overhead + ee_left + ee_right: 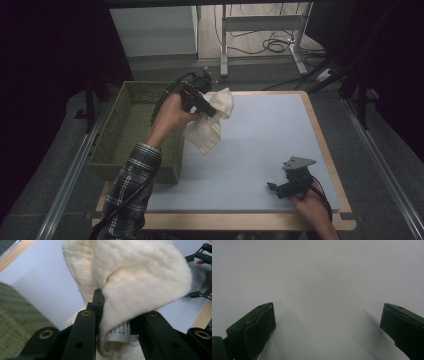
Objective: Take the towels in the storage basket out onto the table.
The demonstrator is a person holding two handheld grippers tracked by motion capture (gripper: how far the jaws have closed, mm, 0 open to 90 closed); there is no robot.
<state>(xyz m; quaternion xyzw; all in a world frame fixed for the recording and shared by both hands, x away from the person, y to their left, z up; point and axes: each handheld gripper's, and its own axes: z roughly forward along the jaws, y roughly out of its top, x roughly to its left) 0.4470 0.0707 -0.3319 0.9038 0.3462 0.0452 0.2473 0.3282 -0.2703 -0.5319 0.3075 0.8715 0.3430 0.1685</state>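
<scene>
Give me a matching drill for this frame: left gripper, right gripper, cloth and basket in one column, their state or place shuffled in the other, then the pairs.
1. left gripper
2. right gripper
3. cream cloth
4. green basket

a. stands at the table's left edge
b. jaws apart, low over the mat, holding nothing
c. hangs lifted off the mat
d. jaws clamped on fabric

Pairs: 1-d, 2-b, 3-c, 4-a

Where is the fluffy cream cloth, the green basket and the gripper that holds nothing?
cream cloth (206,136), high view, on its hanging lower fold.
green basket (131,93), high view, on its far woven wall.
right gripper (272,187), high view, at the tips of its open jaws above the table.
</scene>
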